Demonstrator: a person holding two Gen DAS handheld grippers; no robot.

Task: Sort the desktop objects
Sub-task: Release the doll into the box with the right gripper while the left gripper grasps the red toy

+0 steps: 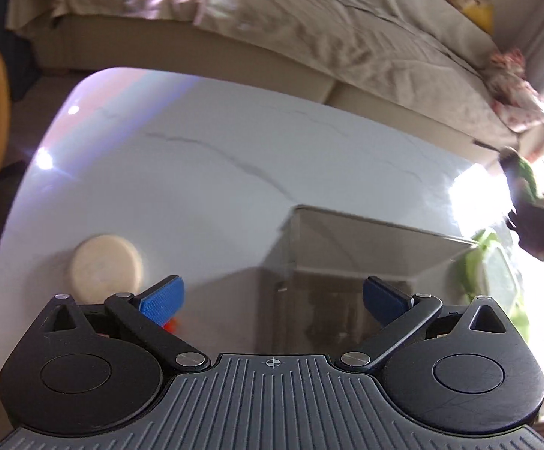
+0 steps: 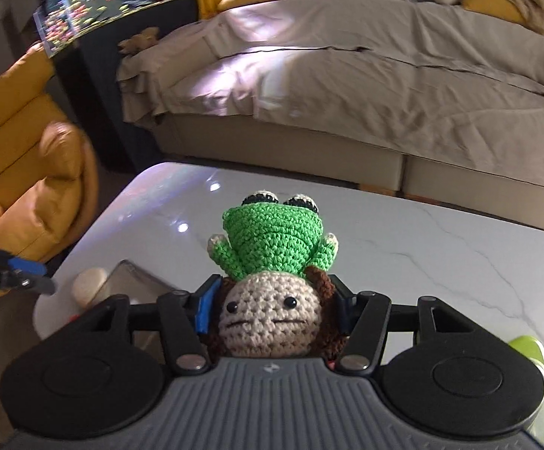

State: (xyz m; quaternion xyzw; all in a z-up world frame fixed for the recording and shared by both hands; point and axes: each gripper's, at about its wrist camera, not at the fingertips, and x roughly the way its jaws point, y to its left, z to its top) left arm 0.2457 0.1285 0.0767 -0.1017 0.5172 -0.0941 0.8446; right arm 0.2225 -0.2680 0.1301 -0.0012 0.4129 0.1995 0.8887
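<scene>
My right gripper (image 2: pixel 272 307) is shut on a crocheted doll (image 2: pixel 272 262) with a beige face, brown hair and a green frog hat. It holds the doll by the head, up off the white marble table (image 2: pixel 421 247). The left wrist view shows this gripper with the green doll (image 1: pixel 526 183) blurred at the far right. My left gripper (image 1: pixel 272 296) stands wide open above the table with nothing between its blue pads (image 1: pixel 163 296). It also shows at the left edge as the left gripper (image 2: pixel 13 273). Below it stands a clear box (image 1: pixel 346 262).
A cream round disc (image 1: pixel 103 266) lies left of the clear box. A small orange thing (image 1: pixel 172 324) peeks out under the left pad. A green-rimmed container (image 1: pixel 493 273) stands right of the box. Beyond the table are a bed (image 2: pixel 346 75) and a yellow armchair (image 2: pixel 28 172).
</scene>
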